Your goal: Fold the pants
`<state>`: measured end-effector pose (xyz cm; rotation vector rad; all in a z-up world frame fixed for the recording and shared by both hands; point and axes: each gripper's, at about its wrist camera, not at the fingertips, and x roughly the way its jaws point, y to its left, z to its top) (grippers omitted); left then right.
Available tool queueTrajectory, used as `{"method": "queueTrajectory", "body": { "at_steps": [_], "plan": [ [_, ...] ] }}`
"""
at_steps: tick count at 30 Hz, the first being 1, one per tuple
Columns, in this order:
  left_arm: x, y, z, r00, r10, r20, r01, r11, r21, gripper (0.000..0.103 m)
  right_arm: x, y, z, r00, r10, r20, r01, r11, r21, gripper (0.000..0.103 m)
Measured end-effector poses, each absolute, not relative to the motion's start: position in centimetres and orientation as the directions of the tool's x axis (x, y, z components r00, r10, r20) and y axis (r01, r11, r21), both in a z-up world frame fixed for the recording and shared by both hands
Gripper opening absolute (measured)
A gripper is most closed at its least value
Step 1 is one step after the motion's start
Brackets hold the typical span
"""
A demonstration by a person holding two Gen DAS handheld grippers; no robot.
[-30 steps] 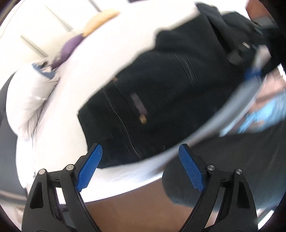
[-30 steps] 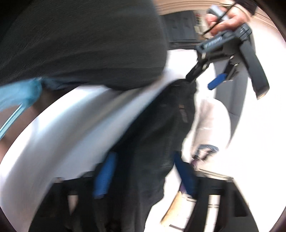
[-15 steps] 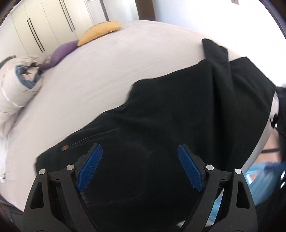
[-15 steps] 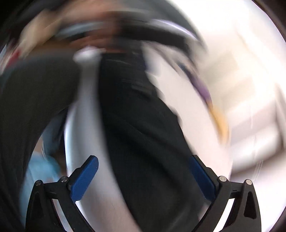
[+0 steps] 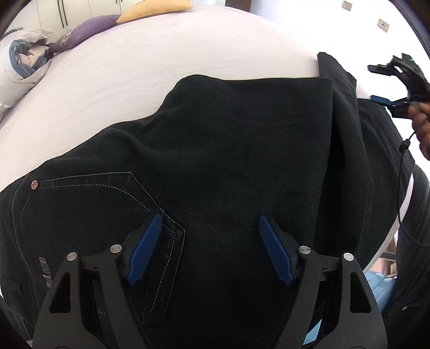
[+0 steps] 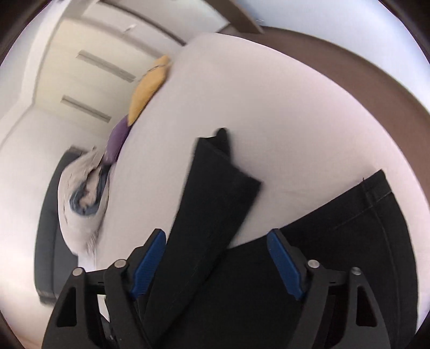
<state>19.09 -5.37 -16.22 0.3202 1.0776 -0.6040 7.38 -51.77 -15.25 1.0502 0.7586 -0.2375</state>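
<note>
Black pants (image 5: 242,166) lie spread on the white bed (image 5: 188,53), their stitched back pocket (image 5: 113,204) near the left. My left gripper (image 5: 211,251) hovers low over the seat beside that pocket. Its jaws are closing, still wide apart, with fabric beneath them and nothing pinched. In the right wrist view one pant leg (image 6: 212,204) lies folded across toward the far side, and the other leg's hem (image 6: 376,204) lies to the right. My right gripper (image 6: 217,264) hangs over these legs, jaws closing but apart, pads not pressing cloth. It also shows at the far right, the right gripper (image 5: 389,88) in a hand.
A yellow pillow (image 5: 156,8) and a purple pillow (image 5: 86,29) lie at the bed's far end, beside a bundled white duvet (image 5: 24,59). White wardrobe doors (image 6: 88,67) stand behind. A brown bed frame (image 6: 362,61) rims the mattress. The person's dark-clad leg (image 5: 414,255) is at the right.
My left gripper has swung over the pants and dropped close above the pocket area, jaws narrower. The right view has swept round to the pant legs, its jaws narrower too.
</note>
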Motion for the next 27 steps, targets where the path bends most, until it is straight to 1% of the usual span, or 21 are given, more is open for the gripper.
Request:
{"method": "queueTrajectory", "body": {
  "at_steps": [2,3,7,8,9,10,11,12,13,16,20,23,27],
  "plan": [
    [19.2,-5.7,-16.3,0.332,-0.292,-0.897,0.604,0.796,-0.036,0.074,8.3,-53.8,-16.5,0.746,0.173,-0.643,0.533,0.423,0.733,0.071],
    [19.3,-5.7,-16.4,0.328,-0.293,-0.898,0.601,0.798,-0.041,0.074,8.2,-53.5,-16.9,0.749,0.167,-0.642,0.534,0.422,0.733,0.069],
    [19.5,-5.7,-16.1,0.324,-0.305,-0.896,0.594,0.803,-0.059,0.074,9.8,-53.8,-16.6,0.746,0.177,-0.642,0.516,0.455,0.726,0.068],
    [19.5,-5.9,-16.1,0.325,-0.304,-0.895,0.593,0.803,-0.058,0.074,10.5,-54.0,-16.7,0.738,0.181,-0.65,0.517,0.467,0.717,0.061],
    [19.5,-6.0,-16.1,0.327,-0.303,-0.895,0.591,0.805,-0.057,0.074,11.3,-53.5,-16.8,0.725,0.186,-0.663,0.521,0.482,0.704,0.048],
    [19.5,-6.0,-16.1,0.328,-0.303,-0.895,0.59,0.806,-0.057,0.074,11.6,-53.5,-16.9,0.718,0.19,-0.67,0.526,0.482,0.701,0.04],
    [19.4,-6.0,-16.1,0.329,-0.302,-0.895,0.587,0.807,-0.057,0.074,11.8,-53.5,-17.1,0.715,0.196,-0.671,0.53,0.474,0.703,0.025],
    [19.3,-5.6,-16.1,0.33,-0.303,-0.894,0.586,0.809,-0.057,0.074,11.8,-53.6,-17.4,0.715,0.203,-0.669,0.536,0.455,0.711,0.016],
    [19.2,-5.3,-16.0,0.332,-0.303,-0.894,0.584,0.81,-0.058,0.074,11.6,-53.7,-17.4,0.72,0.202,-0.664,0.535,0.447,0.716,0.01],
    [18.9,-4.5,-15.8,0.334,-0.302,-0.893,0.581,0.812,-0.058,0.074,11.4,-53.2,-17.0,0.725,0.18,-0.665,0.529,0.474,0.704,0.007],
    [19.0,-4.3,-15.6,0.33,-0.297,-0.896,0.576,0.816,-0.058,0.074,9.4,-52.8,-14.5,0.755,0.123,-0.644,0.504,0.518,0.691,0.006],
    [19.1,-4.5,-15.6,0.33,-0.292,-0.898,0.569,0.82,-0.057,0.074,6.0,-52.5,-12.5,0.78,0.077,-0.621,0.5,0.521,0.692,0.006],
    [19.4,-4.8,-15.5,0.33,-0.285,-0.9,0.564,0.824,-0.055,0.074,-0.4,-52.5,-11.4,0.772,0.003,-0.636,0.549,0.501,0.669,0.006]
  ]
}}
